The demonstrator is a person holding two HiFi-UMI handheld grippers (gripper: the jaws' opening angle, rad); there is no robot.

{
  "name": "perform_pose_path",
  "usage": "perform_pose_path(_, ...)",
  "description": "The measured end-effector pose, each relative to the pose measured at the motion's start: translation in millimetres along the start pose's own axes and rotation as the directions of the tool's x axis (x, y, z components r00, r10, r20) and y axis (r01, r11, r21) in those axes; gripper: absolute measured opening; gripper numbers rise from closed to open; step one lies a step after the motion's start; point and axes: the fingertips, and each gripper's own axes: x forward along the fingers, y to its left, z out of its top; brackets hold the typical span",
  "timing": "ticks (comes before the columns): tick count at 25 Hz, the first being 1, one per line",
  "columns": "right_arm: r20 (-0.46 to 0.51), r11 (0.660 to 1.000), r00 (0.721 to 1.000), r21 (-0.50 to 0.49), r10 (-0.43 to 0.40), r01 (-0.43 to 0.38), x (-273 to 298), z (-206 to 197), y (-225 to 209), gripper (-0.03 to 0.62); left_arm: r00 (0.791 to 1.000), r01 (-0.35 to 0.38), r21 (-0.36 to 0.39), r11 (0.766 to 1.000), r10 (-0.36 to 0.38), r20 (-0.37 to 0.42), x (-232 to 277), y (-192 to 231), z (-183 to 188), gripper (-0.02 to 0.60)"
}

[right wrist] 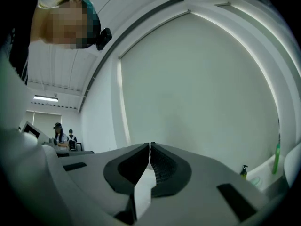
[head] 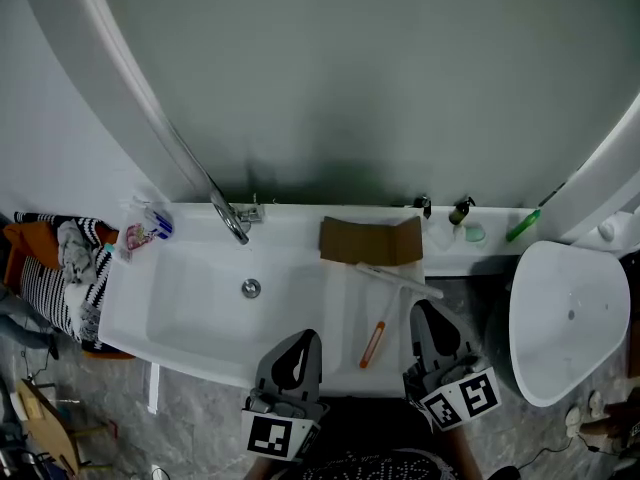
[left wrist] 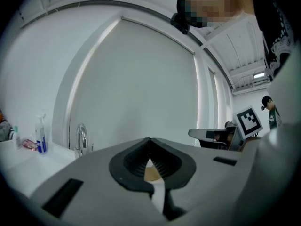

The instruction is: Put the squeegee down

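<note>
The squeegee (head: 373, 343), with an orange handle and a long white blade (head: 399, 279), lies flat on the white sink counter (head: 345, 318) to the right of the basin. My left gripper (head: 308, 335) hovers at the counter's front edge to the left of the handle, jaws together and empty; the left gripper view (left wrist: 150, 139) shows them touching at the tip. My right gripper (head: 421, 308) is just right of the handle, apart from it, shut with nothing held. Its own view (right wrist: 150, 144) shows the pads meeting in front of the mirror.
A faucet (head: 232, 218) and drain (head: 251, 288) mark the basin. A brown cardboard piece (head: 370, 240) lies behind the blade. Small bottles (head: 460, 211) and a green item (head: 522, 225) sit at the back right. A white toilet bowl (head: 570, 318) stands right; striped cloth (head: 70, 268) lies left.
</note>
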Motion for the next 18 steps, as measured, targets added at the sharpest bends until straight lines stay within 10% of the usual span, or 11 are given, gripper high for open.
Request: perform_pose_path(18,-0.141,0.989,0.987,-0.117,0.075,-0.091,-46,-55,32,0.026,1.0,0.02,-0.041,0.999,-0.02,0.014,-12,-53,-31,0.005)
